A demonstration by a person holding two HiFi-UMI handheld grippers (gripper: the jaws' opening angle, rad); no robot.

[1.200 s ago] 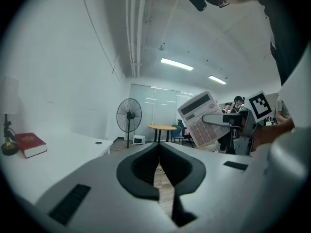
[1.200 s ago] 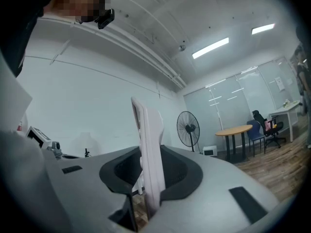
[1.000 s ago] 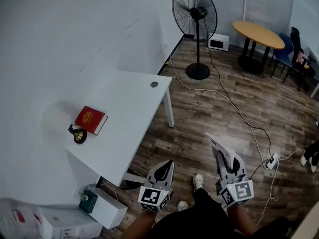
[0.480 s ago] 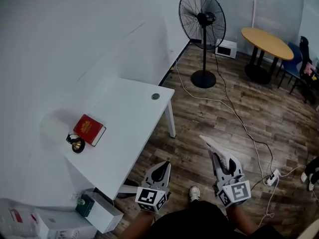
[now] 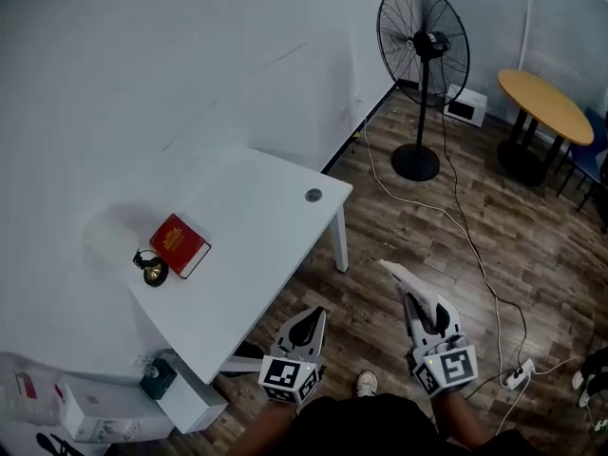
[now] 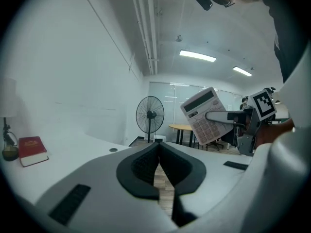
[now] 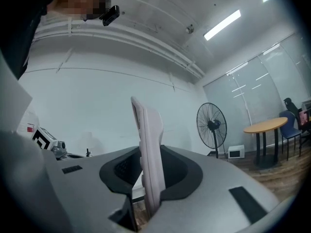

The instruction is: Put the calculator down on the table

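A pale grey calculator [image 5: 410,284] stands edge-on between the jaws of my right gripper [image 5: 425,309], which is shut on it. In the right gripper view the calculator [image 7: 149,154] rises upright from the pads. In the left gripper view the calculator [image 6: 205,115] shows its keys, held up in the air at the right. My left gripper [image 5: 306,327] is shut with nothing in it, its pads [image 6: 146,168] touching. Both grippers hang over the wooden floor, to the right of the white table [image 5: 256,217], short of its near edge.
On the table lie a red book [image 5: 179,245] and a small brass bell [image 5: 153,272]. White boxes [image 5: 180,390] sit on the floor under its near end. A standing fan [image 5: 423,55], a floor cable [image 5: 475,245] and a round wooden table [image 5: 543,103] stand further off.
The view has shifted: table, fan and round table have slid rightwards in the head view. Both grippers kept their pose, the right one still holding the calculator.
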